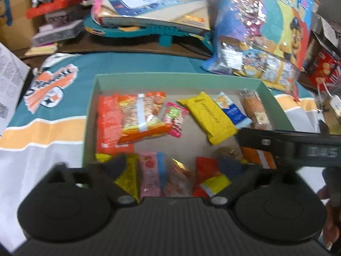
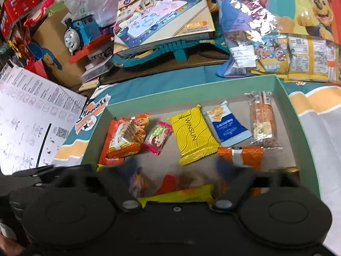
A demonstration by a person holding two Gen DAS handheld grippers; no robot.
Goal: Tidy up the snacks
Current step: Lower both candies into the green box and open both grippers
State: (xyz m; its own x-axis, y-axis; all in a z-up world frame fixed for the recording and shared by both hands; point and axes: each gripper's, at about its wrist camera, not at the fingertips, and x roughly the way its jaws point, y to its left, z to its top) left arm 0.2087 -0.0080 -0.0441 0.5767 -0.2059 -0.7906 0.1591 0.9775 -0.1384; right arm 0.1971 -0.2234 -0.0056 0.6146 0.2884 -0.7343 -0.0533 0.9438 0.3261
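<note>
**Both tools spread over a half-sorted snack box**

The snack packets are lying inside the green box [image 2: 307,149] on the cloth-covered worktop [image 1: 42,149]. Along its far side the orange packets [image 2: 125,138], the pink sweet [image 2: 158,137], the yellow packet [image 2: 192,134], the blue-and-white packet [image 2: 229,125] and the clear-wrapped bar [image 2: 263,121] are sitting in a loose row; a looser heap is crowding the near side under the fingers.

The left tool [image 1: 177,166] is hovering at the box's six o'clock edge, jaws spread wide and gripping nothing. The right tool [image 2: 174,168] is hanging likewise, wide open and empty, its arm showing at three o'clock in the left view.

The step appears to be between placements. The next move probably calls for picking one near-side packet and closing squarely on it, without dragging its overlapping neighbours.

Beyond twelve o'clock a big cartoon snack bag [image 2: 277,21], a toy box [image 2: 162,17] and a toy train [image 2: 81,32] are crowding the clutter.
</note>
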